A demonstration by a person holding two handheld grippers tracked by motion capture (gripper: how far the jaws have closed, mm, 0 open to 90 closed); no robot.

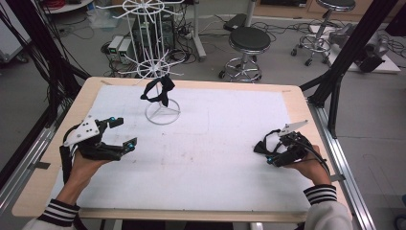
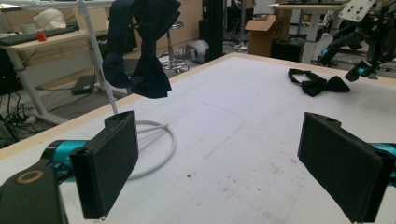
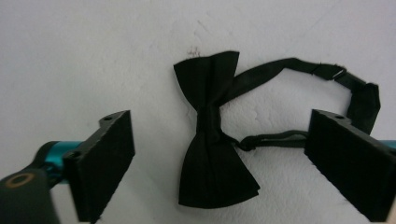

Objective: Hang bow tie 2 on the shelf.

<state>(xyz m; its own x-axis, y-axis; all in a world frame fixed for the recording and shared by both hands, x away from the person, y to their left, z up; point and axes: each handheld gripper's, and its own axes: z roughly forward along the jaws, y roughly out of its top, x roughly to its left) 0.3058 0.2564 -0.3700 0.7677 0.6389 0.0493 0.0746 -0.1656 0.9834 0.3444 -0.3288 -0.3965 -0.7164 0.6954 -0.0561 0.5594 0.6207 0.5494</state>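
Black bow tie: it is lying flat on the white tabletop, directly under your right tool, in the gap between its two pads and touching neither.
Strap: the tie's thin black band is looping out past the far side of the right tool's right-hand pad, and part of it is running behind that pad.
Right tool: you are holding it pointing down over the tie with its jaws standing wide apart; nothing is pinched in them.
Left tool: you are holding it low over the tabletop, well apart from the right one, with its jaws spread wide and only bare tabletop between them.
Second bow tie: a dark one is hanging on the white wire stand, ahead of your left tool and slightly to its left-hand side, clear of the tabletop.
Stand base: the stand's white ring foot is resting on the tabletop just beyond the left tool's left-hand pad.
Across from the left tool: the black bow tie is showing far ahead on its right-hand side, with your right tool poised above it.
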